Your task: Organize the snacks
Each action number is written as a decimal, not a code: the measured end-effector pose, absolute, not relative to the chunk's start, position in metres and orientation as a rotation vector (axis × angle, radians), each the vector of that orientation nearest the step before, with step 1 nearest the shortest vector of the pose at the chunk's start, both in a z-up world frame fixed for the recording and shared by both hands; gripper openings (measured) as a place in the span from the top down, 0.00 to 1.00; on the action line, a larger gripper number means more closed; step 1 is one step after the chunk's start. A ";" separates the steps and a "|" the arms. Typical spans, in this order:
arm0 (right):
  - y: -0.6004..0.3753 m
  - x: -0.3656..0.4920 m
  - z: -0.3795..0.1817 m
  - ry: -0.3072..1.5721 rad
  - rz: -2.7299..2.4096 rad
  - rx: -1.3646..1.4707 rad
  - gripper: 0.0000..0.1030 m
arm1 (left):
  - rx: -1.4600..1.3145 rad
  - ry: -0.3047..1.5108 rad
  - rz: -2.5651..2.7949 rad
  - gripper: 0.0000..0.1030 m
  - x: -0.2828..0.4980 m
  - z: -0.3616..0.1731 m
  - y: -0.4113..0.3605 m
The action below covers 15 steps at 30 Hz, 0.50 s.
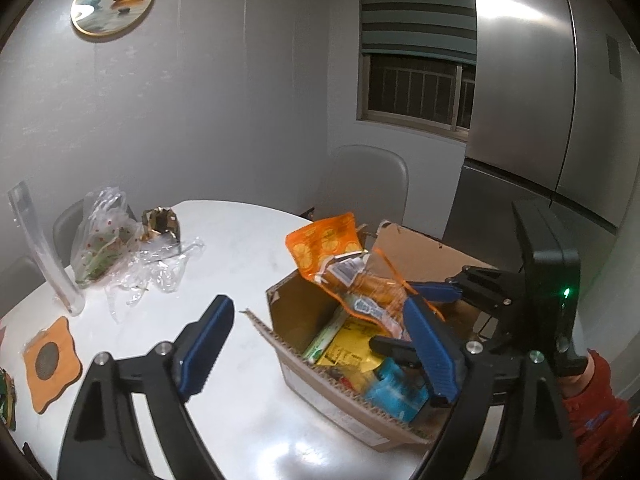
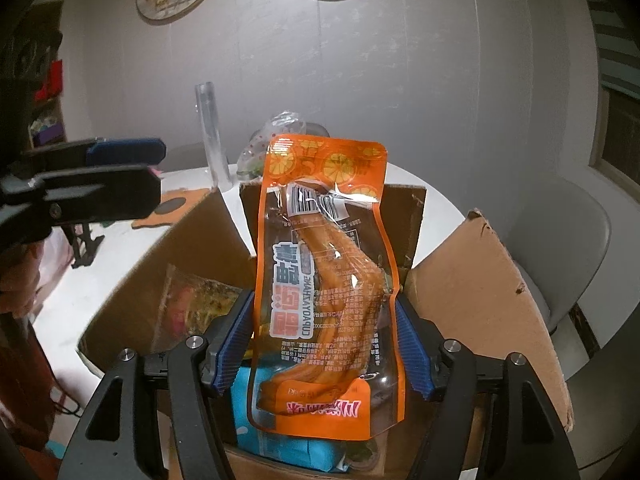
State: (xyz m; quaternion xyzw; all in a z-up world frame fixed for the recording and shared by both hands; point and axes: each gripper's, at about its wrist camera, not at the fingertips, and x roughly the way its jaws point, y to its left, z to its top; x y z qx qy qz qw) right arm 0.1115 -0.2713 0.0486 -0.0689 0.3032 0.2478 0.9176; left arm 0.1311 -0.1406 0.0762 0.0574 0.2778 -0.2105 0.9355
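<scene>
Orange plastic: the snack pouch (image 2: 324,264) stands at the centre of the right wrist frame, over the open cardboard box (image 2: 480,280), pinched by its side edges in the right claw (image 2: 325,344). The left claw (image 1: 316,344) gapes empty at lower centre. Best lower the pouch flat among the packets before letting go, I judge.

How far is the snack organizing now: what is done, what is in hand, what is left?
Done: several packets lie in the cardboard box, among them a yellow packet and a blue packet. In hand: the right tool grips the orange pouch above the box. Left: bagged items on the table; the left tool is open.
</scene>
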 end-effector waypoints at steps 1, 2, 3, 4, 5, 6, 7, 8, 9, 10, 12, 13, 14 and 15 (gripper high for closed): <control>-0.272 0.112 0.047 0.620 0.509 -0.148 0.37 | 0.120 0.568 -0.429 0.18 0.131 0.076 -0.141; -0.272 0.112 0.046 0.612 0.507 -0.157 0.37 | 0.123 0.569 -0.428 0.18 0.130 0.076 -0.142; -0.273 0.111 0.045 0.605 0.506 -0.162 0.37 | 0.126 0.570 -0.427 0.18 0.130 0.076 -0.143; -0.273 0.111 0.044 0.597 0.503 -0.172 0.37 | 0.128 0.570 -0.426 0.18 0.130 0.076 -0.143; -0.273 0.112 0.042 0.587 0.499 -0.183 0.37 | 0.128 0.569 -0.425 0.18 0.131 0.076 -0.144; -0.272 0.112 0.040 0.581 0.498 -0.189 0.37 | 0.129 0.569 -0.421 0.18 0.131 0.076 -0.144; -0.272 0.113 0.038 0.576 0.502 -0.189 0.37 | 0.129 0.570 -0.419 0.18 0.132 0.075 -0.142; -0.273 0.115 0.037 0.572 0.512 -0.191 0.37 | 0.130 0.572 -0.415 0.18 0.132 0.074 -0.142; -0.273 0.116 0.037 0.570 0.516 -0.193 0.37 | 0.131 0.575 -0.412 0.18 0.132 0.073 -0.142; -0.274 0.117 0.037 0.568 0.520 -0.194 0.37 | 0.132 0.576 -0.411 0.18 0.132 0.072 -0.142; -0.277 0.116 0.036 0.567 0.525 -0.199 0.36 | 0.126 0.579 -0.411 0.18 0.131 0.072 -0.140; -0.278 0.115 0.036 0.568 0.528 -0.206 0.36 | 0.123 0.580 -0.412 0.18 0.132 0.072 -0.139; -0.279 0.113 0.035 0.567 0.529 -0.214 0.36 | 0.121 0.580 -0.414 0.18 0.133 0.072 -0.139; -0.279 0.112 0.035 0.566 0.530 -0.219 0.36 | 0.120 0.581 -0.415 0.18 0.134 0.072 -0.139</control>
